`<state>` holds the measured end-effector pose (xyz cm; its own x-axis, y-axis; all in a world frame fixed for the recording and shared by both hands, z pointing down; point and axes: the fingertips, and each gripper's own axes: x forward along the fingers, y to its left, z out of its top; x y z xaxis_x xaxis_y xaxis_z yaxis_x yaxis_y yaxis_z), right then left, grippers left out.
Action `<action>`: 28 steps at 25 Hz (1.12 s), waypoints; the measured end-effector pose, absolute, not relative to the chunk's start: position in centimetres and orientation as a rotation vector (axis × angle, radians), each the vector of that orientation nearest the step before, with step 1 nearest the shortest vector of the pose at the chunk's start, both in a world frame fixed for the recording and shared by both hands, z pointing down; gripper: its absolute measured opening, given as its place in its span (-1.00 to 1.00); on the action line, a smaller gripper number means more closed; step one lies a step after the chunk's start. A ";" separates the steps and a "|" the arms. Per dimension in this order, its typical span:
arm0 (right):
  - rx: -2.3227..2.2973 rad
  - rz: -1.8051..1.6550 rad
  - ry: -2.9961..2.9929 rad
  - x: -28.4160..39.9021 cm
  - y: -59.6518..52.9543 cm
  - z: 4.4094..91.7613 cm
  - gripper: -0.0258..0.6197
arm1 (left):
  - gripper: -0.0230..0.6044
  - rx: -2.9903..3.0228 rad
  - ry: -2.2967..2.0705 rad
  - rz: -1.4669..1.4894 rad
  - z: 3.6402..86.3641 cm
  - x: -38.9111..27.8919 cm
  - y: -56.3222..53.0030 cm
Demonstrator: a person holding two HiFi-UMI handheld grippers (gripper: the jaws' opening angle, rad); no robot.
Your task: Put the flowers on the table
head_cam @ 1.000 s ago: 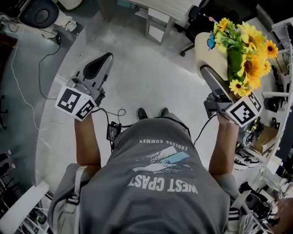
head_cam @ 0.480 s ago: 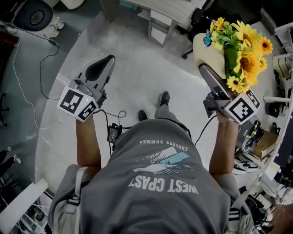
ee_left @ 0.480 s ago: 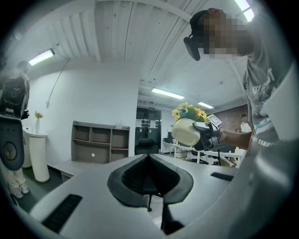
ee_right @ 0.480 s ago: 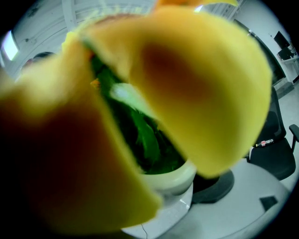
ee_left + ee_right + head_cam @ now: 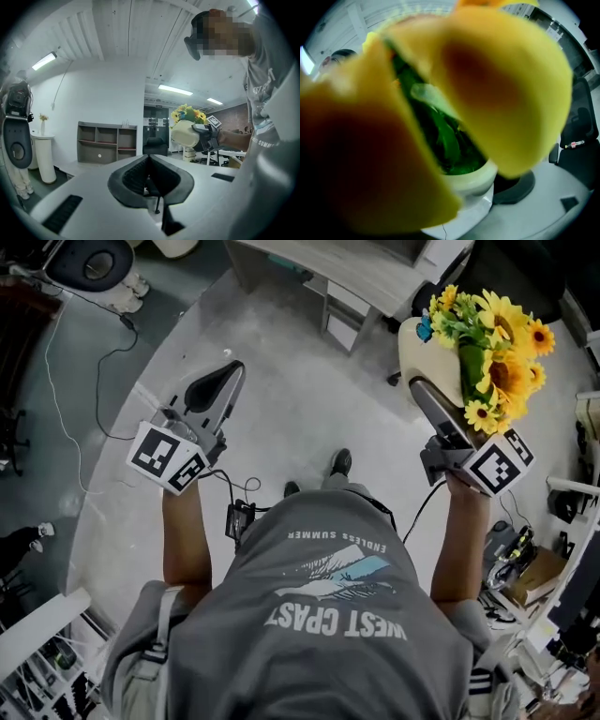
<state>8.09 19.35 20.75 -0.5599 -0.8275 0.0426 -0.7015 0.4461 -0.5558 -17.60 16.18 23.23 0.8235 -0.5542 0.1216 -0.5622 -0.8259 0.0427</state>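
A bunch of yellow sunflowers (image 5: 492,334) stands in a cream vase (image 5: 424,345), held up at chest height on the right of the head view. My right gripper (image 5: 427,390) is shut on the vase. In the right gripper view blurred yellow petals (image 5: 501,84) fill most of the picture, with the vase rim (image 5: 476,180) below them. My left gripper (image 5: 225,379) is held out over the floor, shut with nothing between its pads (image 5: 149,161). The left gripper view also shows the vase (image 5: 186,133) off to the right.
A light wooden desk (image 5: 366,273) stands ahead at the top of the head view, with an office chair base (image 5: 398,381) near it. Cables (image 5: 56,399) trail over the floor at left. Shelves and clutter (image 5: 544,559) line the right side.
The person has stepped forward, so the desk has come nearer at the top. Both grippers keep their pose, the right one still holding the vase.
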 end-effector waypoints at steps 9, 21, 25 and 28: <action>-1.232 -0.749 2.555 10.6 15.2 21.6 0.70 | -0.87 2.877 -1.058 0.180 24.1 -15.8 15.3; -1.134 -0.842 2.573 14.7 6.4 22.9 0.70 | -0.87 2.821 -1.162 0.218 23.8 -11.7 9.3; -1.142 -0.857 2.578 15.0 3.9 23.7 0.70 | -0.87 2.811 -1.160 0.227 24.1 -11.3 7.5; -1.154 -0.874 2.561 15.1 3.2 24.1 0.70 | -0.87 2.809 -1.151 0.226 24.3 -11.4 6.8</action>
